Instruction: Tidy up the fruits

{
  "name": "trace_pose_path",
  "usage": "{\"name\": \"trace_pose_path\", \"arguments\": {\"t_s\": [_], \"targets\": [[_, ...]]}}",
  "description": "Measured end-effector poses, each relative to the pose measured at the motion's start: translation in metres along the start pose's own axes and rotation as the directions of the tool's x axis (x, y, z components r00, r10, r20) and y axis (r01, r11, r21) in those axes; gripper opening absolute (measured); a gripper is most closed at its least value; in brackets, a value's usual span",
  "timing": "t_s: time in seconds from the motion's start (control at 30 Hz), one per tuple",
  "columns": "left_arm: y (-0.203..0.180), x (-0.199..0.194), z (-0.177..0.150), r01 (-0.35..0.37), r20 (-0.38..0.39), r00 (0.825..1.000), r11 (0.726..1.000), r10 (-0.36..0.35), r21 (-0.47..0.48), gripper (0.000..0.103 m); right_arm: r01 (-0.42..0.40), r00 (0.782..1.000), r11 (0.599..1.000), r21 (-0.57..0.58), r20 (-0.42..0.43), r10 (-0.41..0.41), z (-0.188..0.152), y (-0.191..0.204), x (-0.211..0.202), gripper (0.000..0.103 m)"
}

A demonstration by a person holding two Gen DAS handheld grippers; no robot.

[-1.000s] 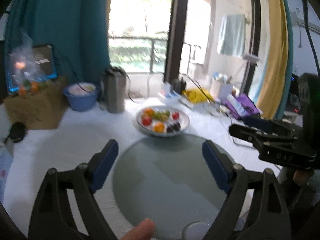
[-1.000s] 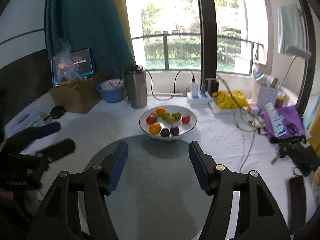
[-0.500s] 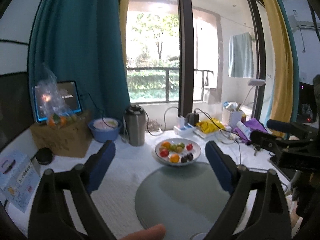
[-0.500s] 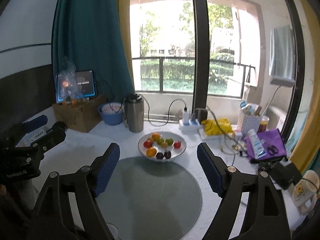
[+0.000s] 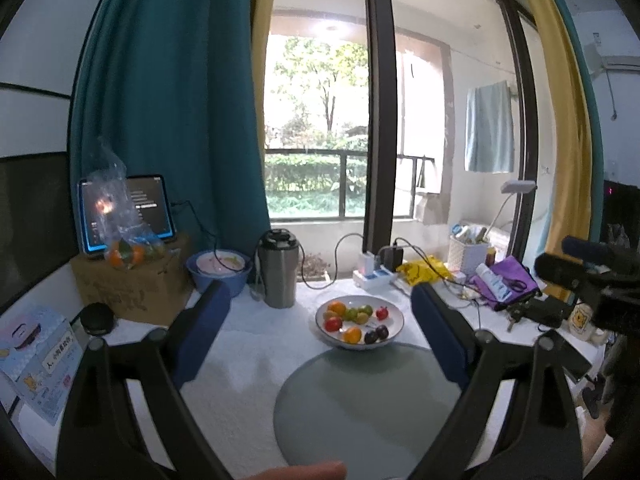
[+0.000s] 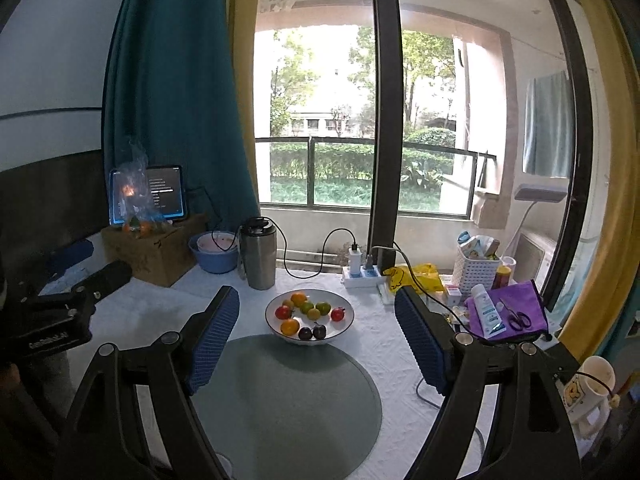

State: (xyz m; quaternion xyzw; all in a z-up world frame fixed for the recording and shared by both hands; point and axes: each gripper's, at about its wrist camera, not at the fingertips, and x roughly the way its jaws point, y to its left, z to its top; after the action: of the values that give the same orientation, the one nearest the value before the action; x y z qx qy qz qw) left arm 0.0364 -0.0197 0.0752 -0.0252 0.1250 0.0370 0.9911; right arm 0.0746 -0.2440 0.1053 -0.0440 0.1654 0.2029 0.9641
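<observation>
A white bowl (image 5: 394, 322) (image 6: 344, 322) holds several small fruits: orange, red, green and dark purple ones. It sits on the white tablecloth just beyond a round grey-green mat (image 5: 368, 404) (image 6: 288, 400). My left gripper (image 5: 320, 334) is open and empty, held above the table well short of the bowl. My right gripper (image 6: 318, 338) is open and empty, also back from the bowl. The right gripper shows at the right edge of the left wrist view (image 5: 588, 276); the left one shows at the left edge of the right wrist view (image 6: 68, 300).
Behind the bowl stand a steel flask (image 6: 258, 254), a blue basin (image 6: 214, 254), a cardboard box (image 6: 154, 248) with a tablet and bagged oranges, and a power strip (image 6: 362, 274). A white basket (image 6: 476, 266), purple pouch (image 6: 508, 312) and mug (image 6: 588, 388) lie right.
Both grippers have pulled back and risen away from the bowl and mat, so the bowl looks smaller and more of the room shows. Both stayed open.
</observation>
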Motion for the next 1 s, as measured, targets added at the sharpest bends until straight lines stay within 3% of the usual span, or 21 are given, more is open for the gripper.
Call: {"name": "trace_pose_path", "arguments": {"t_s": [1.0], "targets": [[-0.011, 0.001, -0.001, 0.059, -0.018, 0.998, 0.998, -0.059, -0.003, 0.093, 0.004, 1.0, 1.0, 0.008, -0.016, -0.004, -0.001, -0.004, 0.001, 0.083]]}}
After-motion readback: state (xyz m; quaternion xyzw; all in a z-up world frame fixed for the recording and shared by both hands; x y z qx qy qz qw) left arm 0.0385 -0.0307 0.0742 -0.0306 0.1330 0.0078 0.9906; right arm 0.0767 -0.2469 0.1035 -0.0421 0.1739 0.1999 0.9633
